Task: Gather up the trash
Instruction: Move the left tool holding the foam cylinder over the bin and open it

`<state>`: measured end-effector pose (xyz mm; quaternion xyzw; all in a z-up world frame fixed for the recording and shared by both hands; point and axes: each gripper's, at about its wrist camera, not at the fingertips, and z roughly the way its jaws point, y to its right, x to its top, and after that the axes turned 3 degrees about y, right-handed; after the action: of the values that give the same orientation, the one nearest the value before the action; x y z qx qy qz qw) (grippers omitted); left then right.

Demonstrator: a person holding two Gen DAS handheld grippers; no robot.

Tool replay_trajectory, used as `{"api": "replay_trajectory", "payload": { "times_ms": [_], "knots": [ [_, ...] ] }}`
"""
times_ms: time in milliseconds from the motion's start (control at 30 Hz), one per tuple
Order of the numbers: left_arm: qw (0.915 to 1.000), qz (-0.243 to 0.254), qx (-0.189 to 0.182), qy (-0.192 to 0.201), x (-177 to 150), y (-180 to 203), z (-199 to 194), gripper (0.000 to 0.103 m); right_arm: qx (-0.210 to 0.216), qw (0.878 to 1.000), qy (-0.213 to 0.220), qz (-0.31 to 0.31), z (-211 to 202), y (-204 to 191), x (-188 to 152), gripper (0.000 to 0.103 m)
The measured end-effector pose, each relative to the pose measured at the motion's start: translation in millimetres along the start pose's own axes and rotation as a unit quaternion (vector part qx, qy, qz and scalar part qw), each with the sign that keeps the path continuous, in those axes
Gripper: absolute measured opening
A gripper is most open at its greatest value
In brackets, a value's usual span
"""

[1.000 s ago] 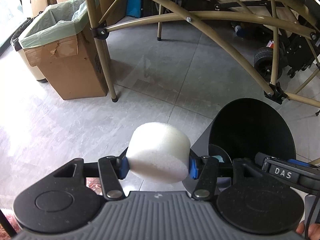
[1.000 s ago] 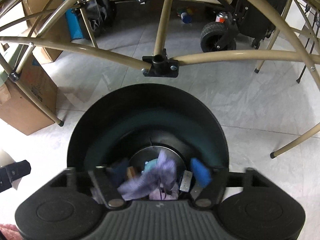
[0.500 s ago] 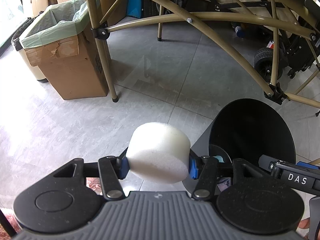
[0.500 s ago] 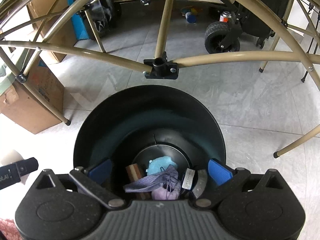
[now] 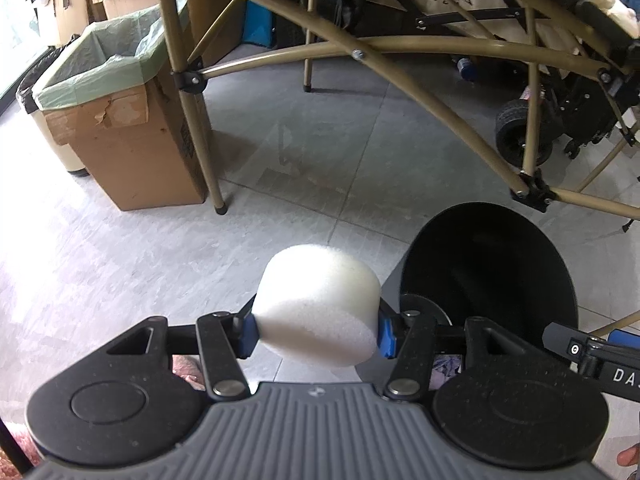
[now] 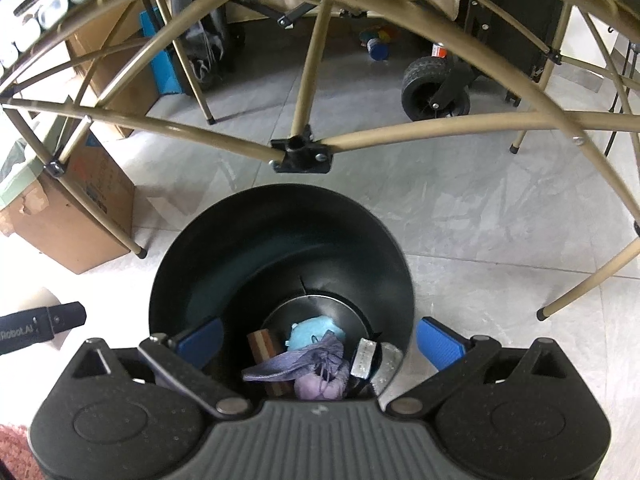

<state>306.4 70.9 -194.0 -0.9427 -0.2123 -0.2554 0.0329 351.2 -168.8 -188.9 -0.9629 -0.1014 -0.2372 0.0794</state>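
A white foam cylinder hangs above the grey tile floor, with my left gripper shut on it, blue pads pressed to its two sides. Right of it stands a round black trash bin. In the right wrist view my right gripper is wide open over the same bin, nothing between its blue pads. At the bin's bottom lie a purple cloth pouch, a light blue soft item, a brown block and a silvery piece.
Tan metal frame tubes of a folding structure arch over the floor behind the bin. A cardboard box lined with a green bag stands at the left. A black-wheeled cart is at the back right. A reddish rug edge shows at the lower left.
The right gripper's jaws spread wide, letting the purple pouch fall into the bin, and the gripper rose a little. The left gripper kept still with the foam.
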Motion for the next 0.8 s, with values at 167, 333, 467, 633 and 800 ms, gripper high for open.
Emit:
{"api": "replay_trajectory", "payload": {
  "times_ms": [167, 333, 467, 633, 800],
  "knots": [
    [0.9997, 0.019, -0.01, 0.008, -2.8, 16.7, -6.5, 0.055, -0.003, 1.0, 0.015, 0.017, -12.9, 16.6, 1.4, 0.103],
    [0.9986, 0.046, -0.019, 0.017, -8.5, 41.4, -11.8, 0.055, -0.007, 0.999, 0.029, 0.032, -24.4, 32.1, 2.3, 0.103],
    [0.9973, 0.066, -0.024, 0.022, -11.1, 59.6, -11.7, 0.055, -0.011, 0.998, 0.038, 0.041, -34.4, 47.5, -0.2, 0.103],
    [0.9952, 0.09, -0.033, 0.02, -13.9, 84.2, -6.0, 0.055, -0.024, 0.996, 0.049, 0.063, -46.2, 71.1, -3.2, 0.103],
    [0.9927, 0.11, -0.047, 0.014, -17.9, 107.3, -2.5, 0.055, -0.034, 0.994, 0.061, 0.089, -57.0, 94.2, -5.4, 0.103]
  ]
}}
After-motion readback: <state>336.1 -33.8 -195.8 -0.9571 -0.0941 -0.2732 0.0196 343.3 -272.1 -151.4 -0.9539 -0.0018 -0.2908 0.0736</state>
